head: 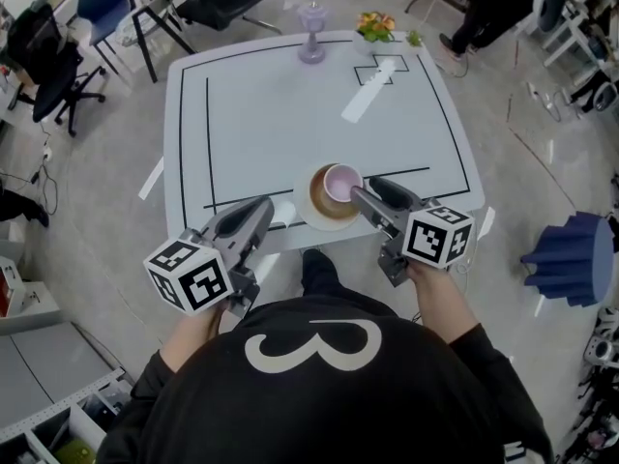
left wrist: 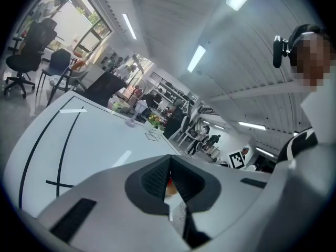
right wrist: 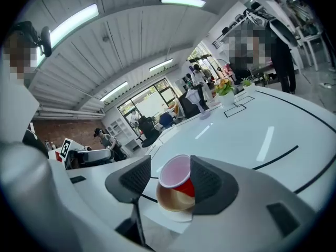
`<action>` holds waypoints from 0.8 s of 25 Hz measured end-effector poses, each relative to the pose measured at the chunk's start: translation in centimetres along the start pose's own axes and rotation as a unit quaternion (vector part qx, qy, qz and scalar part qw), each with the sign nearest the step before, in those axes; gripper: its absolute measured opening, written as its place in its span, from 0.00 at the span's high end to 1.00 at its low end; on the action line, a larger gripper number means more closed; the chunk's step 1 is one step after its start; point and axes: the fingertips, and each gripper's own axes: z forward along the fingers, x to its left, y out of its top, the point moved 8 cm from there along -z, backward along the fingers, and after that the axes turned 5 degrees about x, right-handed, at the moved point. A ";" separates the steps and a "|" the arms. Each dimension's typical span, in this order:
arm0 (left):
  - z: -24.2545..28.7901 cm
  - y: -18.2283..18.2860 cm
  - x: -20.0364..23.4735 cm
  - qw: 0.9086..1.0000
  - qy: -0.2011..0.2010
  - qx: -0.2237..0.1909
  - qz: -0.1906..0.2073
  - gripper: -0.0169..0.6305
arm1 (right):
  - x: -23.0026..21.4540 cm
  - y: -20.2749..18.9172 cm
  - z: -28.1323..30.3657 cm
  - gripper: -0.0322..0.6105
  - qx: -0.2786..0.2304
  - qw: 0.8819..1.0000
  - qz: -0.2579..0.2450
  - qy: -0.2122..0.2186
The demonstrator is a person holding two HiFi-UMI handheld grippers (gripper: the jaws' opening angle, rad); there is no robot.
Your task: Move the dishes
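A pink-lined red cup (head: 340,182) stands in a brown bowl (head: 318,197) on a white plate (head: 304,213), near the table's front edge. My right gripper (head: 362,194) is just right of the cup. In the right gripper view its jaws (right wrist: 170,163) stand open, with the cup (right wrist: 176,173), the bowl (right wrist: 172,199) and the plate (right wrist: 178,215) showing between them. The right pad hides part of the cup's side and the left pad is clear of it. My left gripper (head: 267,204) is left of the plate. Its pads (left wrist: 169,160) meet, with nothing held.
The white table (head: 251,114) has black lines and tape strips. At its far edge stand a purple goblet (head: 311,32) and a small flower pot (head: 375,27). Office chairs (head: 58,66) stand to the left, a blue pleated object (head: 575,257) sits on the floor at right.
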 end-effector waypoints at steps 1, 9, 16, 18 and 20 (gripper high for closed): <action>0.1 0.2 0.1 1.000 0.002 -0.001 -0.001 0.97 | -0.3 0.1 0.4 0.60 0.006 1.000 0.000 -0.002; 1.0 1.3 1.6 1.000 0.020 -0.003 -0.012 0.97 | -2.8 -0.2 2.6 0.63 0.047 0.999 0.012 -0.019; 1.5 1.7 2.5 0.999 0.026 -0.006 -0.023 0.97 | -3.2 -0.1 3.2 0.78 0.068 0.997 0.003 -0.037; 1.6 1.7 2.6 0.999 0.026 -0.007 -0.024 0.97 | -3.1 0.0 3.3 0.81 0.070 0.997 0.002 -0.039; 1.7 1.7 2.9 0.999 0.026 -0.008 -0.027 0.97 | -3.1 0.1 3.4 0.85 0.071 0.997 -0.002 -0.044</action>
